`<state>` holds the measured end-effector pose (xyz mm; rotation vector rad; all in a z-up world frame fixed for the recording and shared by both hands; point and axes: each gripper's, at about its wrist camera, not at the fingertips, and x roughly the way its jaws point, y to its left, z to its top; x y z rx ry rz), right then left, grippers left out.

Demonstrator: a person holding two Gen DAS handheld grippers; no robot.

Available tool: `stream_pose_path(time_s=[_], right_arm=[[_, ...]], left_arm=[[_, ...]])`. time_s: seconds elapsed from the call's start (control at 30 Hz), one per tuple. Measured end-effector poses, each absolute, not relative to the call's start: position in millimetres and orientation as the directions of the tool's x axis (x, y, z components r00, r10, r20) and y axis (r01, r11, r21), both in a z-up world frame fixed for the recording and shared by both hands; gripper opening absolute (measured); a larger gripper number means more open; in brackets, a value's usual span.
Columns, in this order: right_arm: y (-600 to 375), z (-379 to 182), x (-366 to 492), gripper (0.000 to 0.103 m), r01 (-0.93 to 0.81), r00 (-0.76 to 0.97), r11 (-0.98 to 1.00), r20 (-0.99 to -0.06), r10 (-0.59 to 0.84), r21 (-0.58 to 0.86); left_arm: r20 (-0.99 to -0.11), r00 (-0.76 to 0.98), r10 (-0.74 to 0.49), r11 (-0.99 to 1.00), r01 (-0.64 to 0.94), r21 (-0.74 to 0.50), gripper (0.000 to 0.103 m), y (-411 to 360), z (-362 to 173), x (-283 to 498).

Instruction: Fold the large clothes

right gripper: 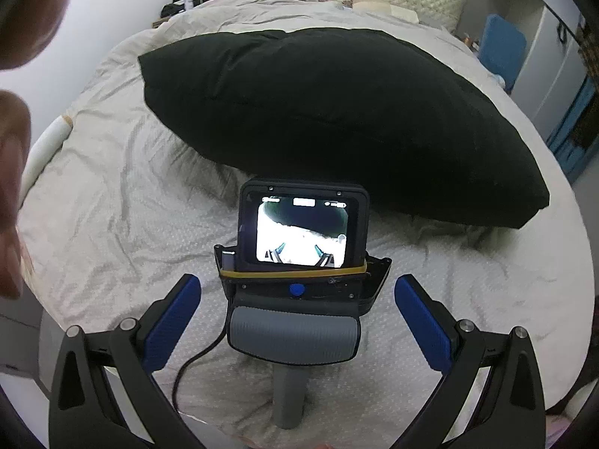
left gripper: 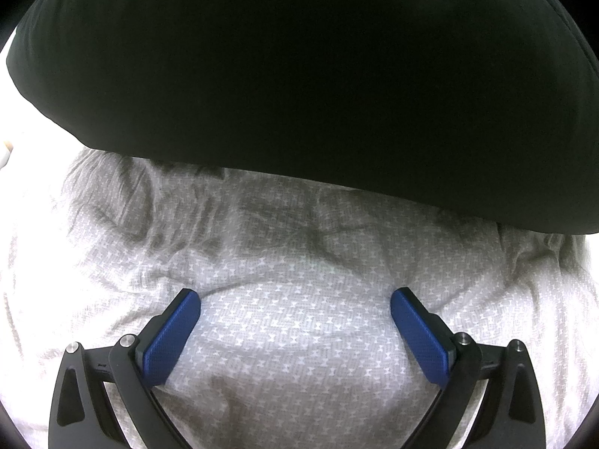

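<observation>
Right wrist view: the bed (right gripper: 112,202) fills the frame, its pale patterned sheet (left gripper: 299,336) wrinkled. A black garment (right gripper: 337,119) lies folded across its middle. Just before it rests the left gripper (left gripper: 295,321), fingers wide apart, holding nothing. The right gripper (right gripper: 297,308) hovers behind it, likewise spread and empty.

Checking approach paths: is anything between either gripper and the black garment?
Left gripper: only bare bedsheet lies before the black garment. Right gripper: the left gripper's body and screen sit directly between.
</observation>
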<state>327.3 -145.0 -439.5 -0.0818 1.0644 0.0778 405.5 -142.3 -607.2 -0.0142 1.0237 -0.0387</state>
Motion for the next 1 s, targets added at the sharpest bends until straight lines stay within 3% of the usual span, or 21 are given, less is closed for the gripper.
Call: stream_pose_path(time_s=[0.53,1.0], right_arm=[[-188,-451,321,0.103,-0.076,0.446,0.996,-0.892,0.068,0.038],[-261,-400,305,0.103,-0.023,0.546,0.998,-0.835,0.068,0.066]], left_arm=[[-0.854,0.52,-0.038,0.999,0.026,-0.029,0.103,-143,-608,405],[-0.872,0.486,-0.063,0.998,0.05,-0.044,0.103,-135,-587,405]])
